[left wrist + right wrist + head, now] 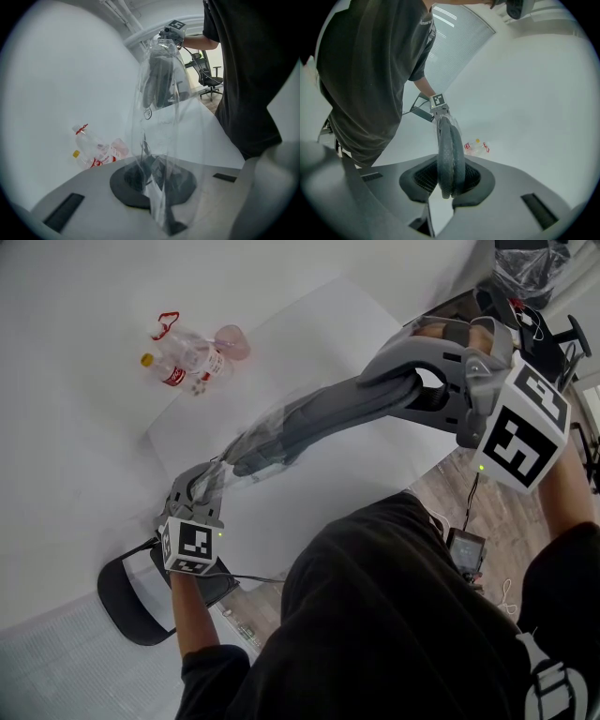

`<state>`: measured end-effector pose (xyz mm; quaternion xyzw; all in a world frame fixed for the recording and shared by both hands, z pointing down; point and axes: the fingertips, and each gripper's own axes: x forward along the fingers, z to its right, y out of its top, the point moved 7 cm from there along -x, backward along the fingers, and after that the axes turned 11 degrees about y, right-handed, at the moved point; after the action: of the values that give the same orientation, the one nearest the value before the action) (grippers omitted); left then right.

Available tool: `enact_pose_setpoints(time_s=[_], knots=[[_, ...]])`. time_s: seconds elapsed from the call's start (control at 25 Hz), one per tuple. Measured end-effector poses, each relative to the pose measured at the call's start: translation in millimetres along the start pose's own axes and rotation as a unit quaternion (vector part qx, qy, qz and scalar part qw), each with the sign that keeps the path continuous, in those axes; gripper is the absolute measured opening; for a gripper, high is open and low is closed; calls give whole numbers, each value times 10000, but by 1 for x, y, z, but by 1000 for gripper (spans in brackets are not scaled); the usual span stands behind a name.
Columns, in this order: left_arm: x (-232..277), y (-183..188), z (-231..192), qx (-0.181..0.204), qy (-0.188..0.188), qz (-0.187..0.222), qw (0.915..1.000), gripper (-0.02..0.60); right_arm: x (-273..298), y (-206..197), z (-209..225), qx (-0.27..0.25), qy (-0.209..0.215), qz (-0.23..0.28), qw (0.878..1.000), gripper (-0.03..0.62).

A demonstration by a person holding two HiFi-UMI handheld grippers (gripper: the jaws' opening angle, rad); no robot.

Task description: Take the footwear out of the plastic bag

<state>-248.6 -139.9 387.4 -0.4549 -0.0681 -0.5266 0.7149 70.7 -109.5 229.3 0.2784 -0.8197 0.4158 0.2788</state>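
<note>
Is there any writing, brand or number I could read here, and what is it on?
Nothing reads clearly.
Red labels on the plastic bottles: too small to read.
Round mark on the plastic bag: blurred.
White print on the shirt: blurred.
Marker cubes: black-and-white squares, no words.

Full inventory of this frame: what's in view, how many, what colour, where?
footwear: one pair, dark grey, held above the table, partly inside the plastic bag
plastic bag: one, clear, around the footwear
bottles: about three, clear with red labels, far side of table
table: one, white
chair: one, black, by the near table edge
left gripper: grey, shut on plastic bag
right gripper: grey, shut on footwear
</note>
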Motion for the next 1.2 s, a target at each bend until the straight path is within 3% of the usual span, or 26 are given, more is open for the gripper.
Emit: enact_pose_setpoints(time_s=[1.2], knots=[[-6, -52, -4, -398, 120, -287, 9987, 25, -6, -1, 1, 132, -215, -97, 9996, 80]])
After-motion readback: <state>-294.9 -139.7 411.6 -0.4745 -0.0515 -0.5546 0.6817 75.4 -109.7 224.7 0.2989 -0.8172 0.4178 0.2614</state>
